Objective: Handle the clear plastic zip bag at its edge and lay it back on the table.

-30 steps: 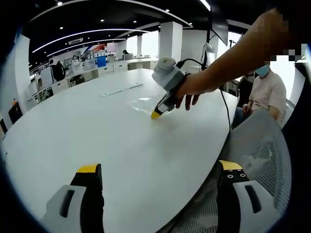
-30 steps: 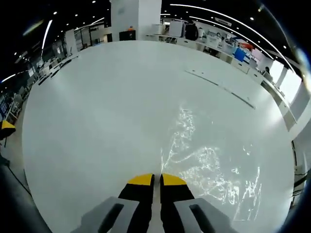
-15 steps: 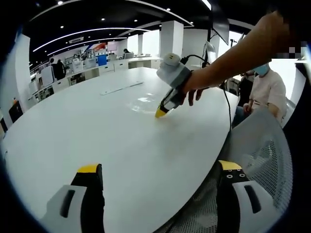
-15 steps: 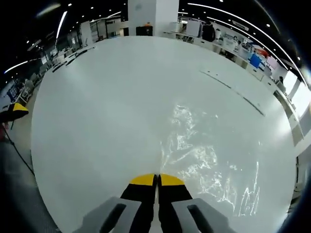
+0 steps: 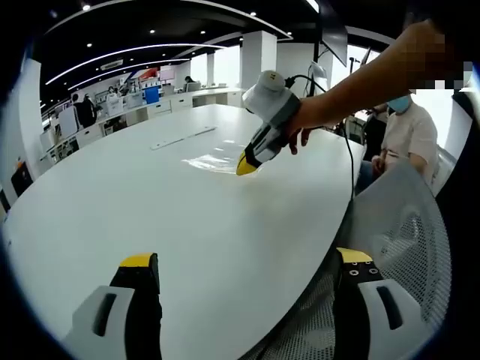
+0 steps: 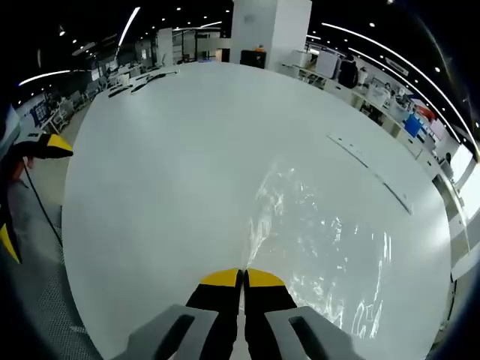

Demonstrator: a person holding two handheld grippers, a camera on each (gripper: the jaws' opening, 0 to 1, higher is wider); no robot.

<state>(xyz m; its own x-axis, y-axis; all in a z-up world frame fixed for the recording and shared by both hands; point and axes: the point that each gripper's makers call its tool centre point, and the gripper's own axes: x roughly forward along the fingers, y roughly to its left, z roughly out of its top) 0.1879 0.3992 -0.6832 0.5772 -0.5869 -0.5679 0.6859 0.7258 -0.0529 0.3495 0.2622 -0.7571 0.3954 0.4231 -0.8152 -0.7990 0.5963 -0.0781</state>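
The clear plastic zip bag (image 5: 208,160) lies crinkled on the white table (image 5: 150,202), its near edge raised off the surface. My right gripper (image 5: 246,166), held by a hand coming in from the right, is shut on that edge. In the right gripper view its yellow-tipped jaws (image 6: 242,277) are pressed together at the bag's (image 6: 319,240) edge, and the bag spreads out ahead to the right. My left gripper (image 5: 244,258) hangs open over the table's near edge, with nothing between its jaws. Its yellow tips (image 6: 49,144) also show at the far left of the right gripper view.
A grey mesh chair back (image 5: 405,225) stands beside the table's right edge. A seated person (image 5: 411,139) is behind it. A long thin strip (image 5: 184,138) lies on the table past the bag. Desks and people fill the far background.
My right gripper has risen a little and tilted, taking the bag's edge up with it. The left gripper has stayed where it was, open.
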